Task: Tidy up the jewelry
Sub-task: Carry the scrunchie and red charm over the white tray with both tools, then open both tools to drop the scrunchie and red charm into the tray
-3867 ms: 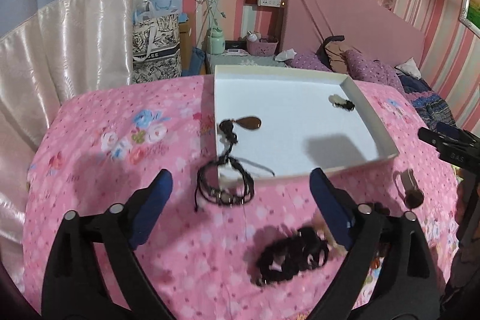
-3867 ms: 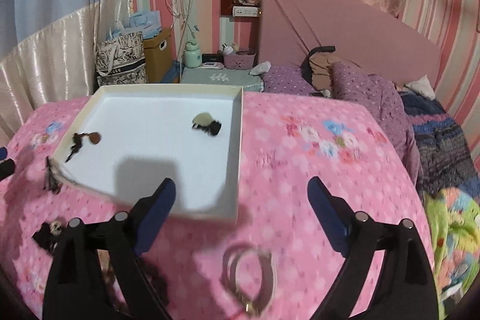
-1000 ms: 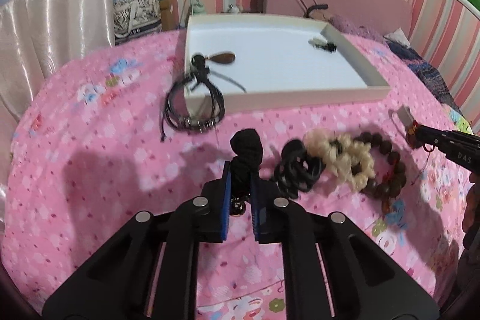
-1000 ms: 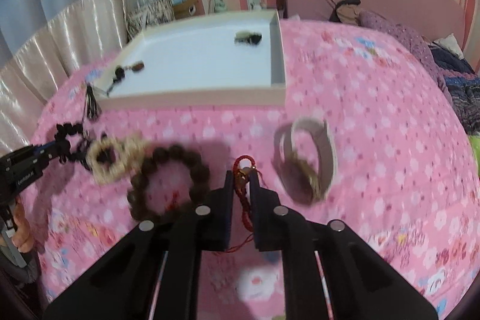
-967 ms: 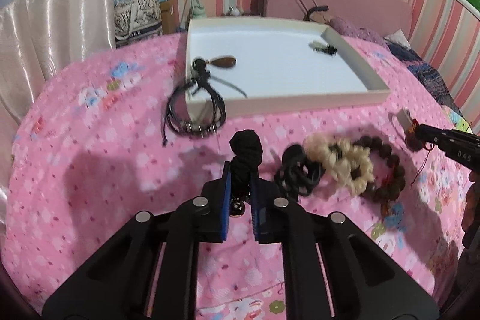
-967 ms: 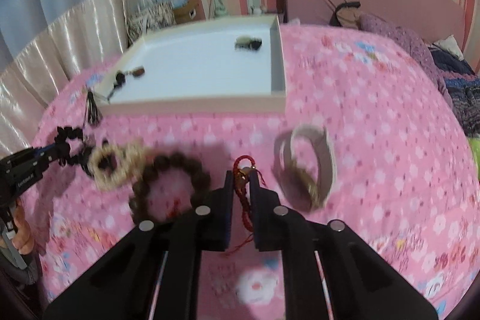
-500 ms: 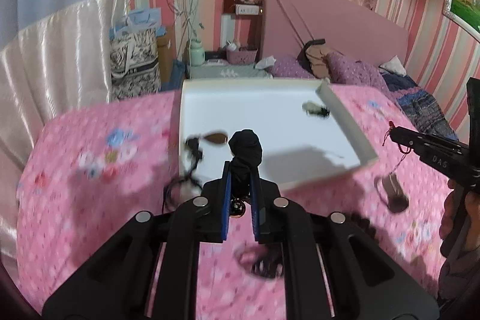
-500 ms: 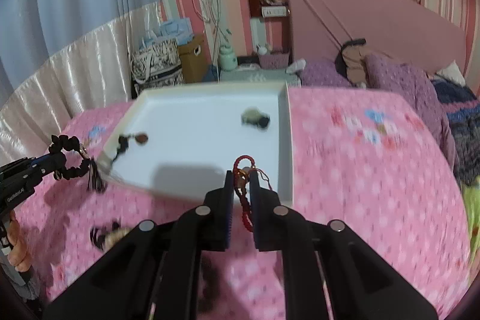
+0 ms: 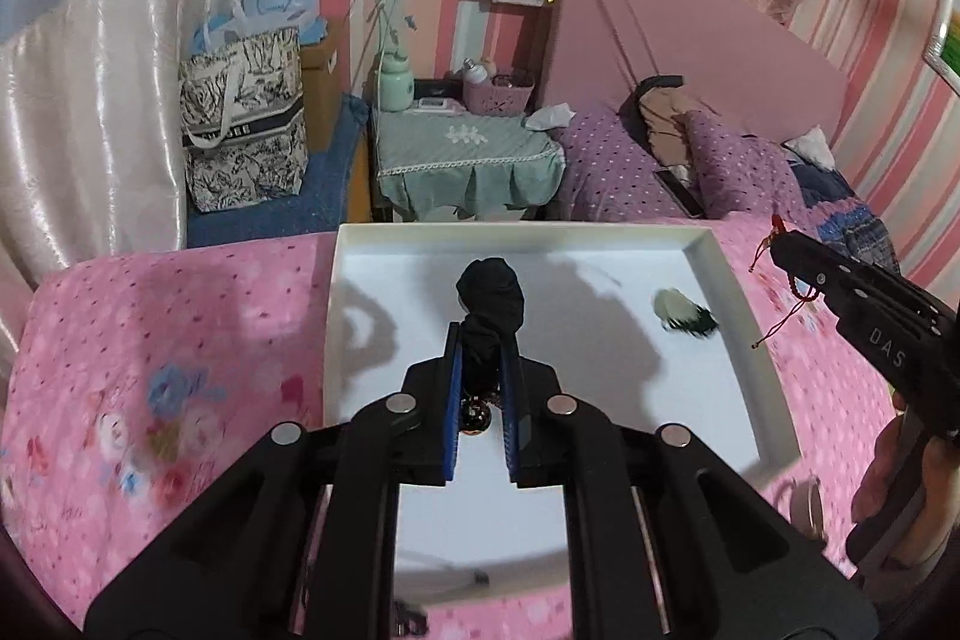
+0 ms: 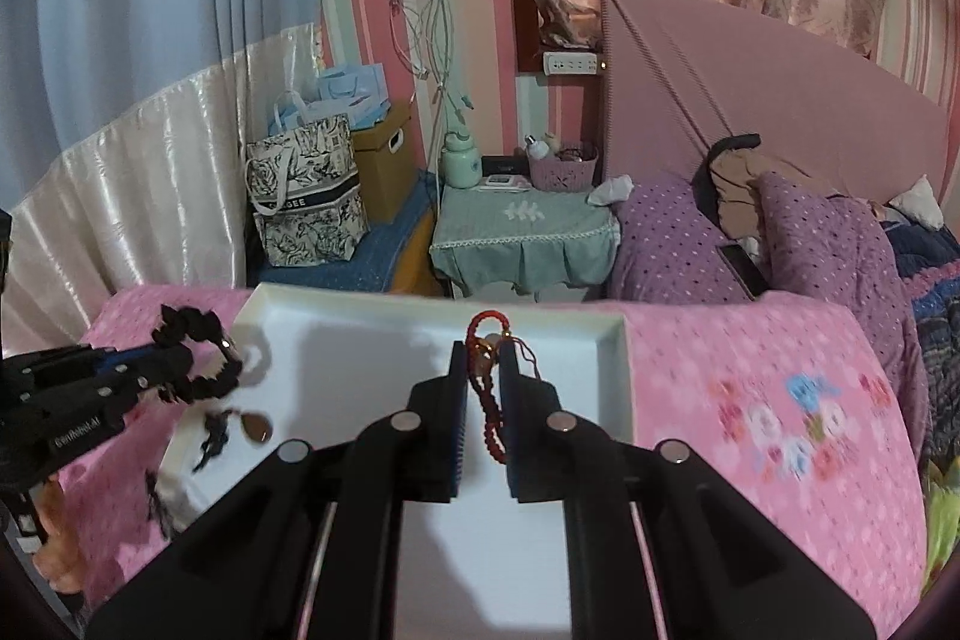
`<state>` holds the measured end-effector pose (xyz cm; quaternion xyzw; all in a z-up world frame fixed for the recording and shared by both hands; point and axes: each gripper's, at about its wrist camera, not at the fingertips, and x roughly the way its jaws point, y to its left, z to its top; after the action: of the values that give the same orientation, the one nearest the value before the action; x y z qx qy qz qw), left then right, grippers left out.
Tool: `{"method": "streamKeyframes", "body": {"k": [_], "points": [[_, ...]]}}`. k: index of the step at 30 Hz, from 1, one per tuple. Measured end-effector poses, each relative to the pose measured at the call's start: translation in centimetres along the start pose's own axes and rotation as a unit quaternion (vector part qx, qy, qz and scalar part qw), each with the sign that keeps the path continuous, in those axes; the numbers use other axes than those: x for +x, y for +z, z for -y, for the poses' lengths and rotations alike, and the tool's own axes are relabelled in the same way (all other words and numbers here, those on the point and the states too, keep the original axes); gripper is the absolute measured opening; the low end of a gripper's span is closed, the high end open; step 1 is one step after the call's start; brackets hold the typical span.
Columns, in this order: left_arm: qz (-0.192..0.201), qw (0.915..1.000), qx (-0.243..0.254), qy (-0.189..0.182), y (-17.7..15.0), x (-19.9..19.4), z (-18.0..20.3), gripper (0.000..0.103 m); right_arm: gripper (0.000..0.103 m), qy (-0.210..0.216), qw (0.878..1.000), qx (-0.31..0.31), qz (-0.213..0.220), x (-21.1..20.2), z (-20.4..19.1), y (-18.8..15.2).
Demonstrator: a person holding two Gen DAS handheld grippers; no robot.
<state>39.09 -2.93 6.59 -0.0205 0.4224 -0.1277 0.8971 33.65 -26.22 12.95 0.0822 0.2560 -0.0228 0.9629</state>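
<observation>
i have the left gripper (image 9: 480, 364) with its jaws clamped on a black scrunchie-like bracelet (image 9: 491, 301), a small bell-like bead showing between the blue pads just behind it. it hangs over the white tray (image 9: 729, 316), above the tray's middle. from the right wrist camera i see that same bracelet as a ruffled black loop sticking out of the left gripper, over the tray's left rim

my right gripper (image 10: 482, 382) has its jaws pressed together on a red beaded string bracelet (image 10: 487, 376), the loop poking out ahead of the fingertips and the rest trailing back between the pads. it is over the tray too, towards the far rim. in the left wrist view the red cord dangles from the right gripper's tip above the tray's far right corner

inside the tray a small dark and pale piece (image 9: 684, 313) lies near the right rim, and a brown teardrop pendant on a black cord (image 10: 255, 427) lies near the left rim. the tray sits on the pink flowered bedspread (image 9: 150, 340), towards the far edge of the bed
</observation>
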Motion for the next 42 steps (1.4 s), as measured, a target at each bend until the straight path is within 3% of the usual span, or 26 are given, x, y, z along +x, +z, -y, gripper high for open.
{"method": "streamKeyframes", "body": {"k": [9, 15, 25, 38, 39, 40, 42], "points": [[-0.05, 0.9984, -0.008, 0.025, 2.1, 7.5, -0.6, 0.009, 0.01, -0.018, 0.999, -0.001, -0.048, 7.6, -0.1, -0.2], [-0.07, 0.9964, -0.006, 0.048, 2.3, 10.4, -0.9, 0.009, 0.01, -0.023, 0.997, -0.001, -0.068, 10.3, 0.4, -0.9], [-0.086, 0.9946, -0.006, 0.057, 2.8, 11.8, -0.5, 0.009, 0.01, -0.021, 0.993, 0.009, -0.114, 14.0, 0.4, -1.5], [-0.094, 0.993, -0.003, 0.071, 2.5, 12.5, 0.0, 0.016, 0.012, -0.027, 0.991, 0.01, -0.128, 14.6, 0.3, -1.8], [-0.093, 0.9931, -0.001, 0.071, 2.5, 12.3, 0.2, 0.02, 0.022, -0.026, 0.991, 0.011, -0.129, 14.5, 0.4, -1.7], [-0.091, 0.9932, 0.001, 0.072, 2.5, 12.0, 0.2, 0.023, 0.038, -0.024, 0.991, 0.014, -0.13, 14.3, 0.6, -1.6], [-0.081, 0.994, 0.004, 0.073, 2.5, 10.9, 0.4, 0.035, 0.043, -0.03, 0.992, 0.009, -0.122, 13.6, 0.7, -1.6]]}}
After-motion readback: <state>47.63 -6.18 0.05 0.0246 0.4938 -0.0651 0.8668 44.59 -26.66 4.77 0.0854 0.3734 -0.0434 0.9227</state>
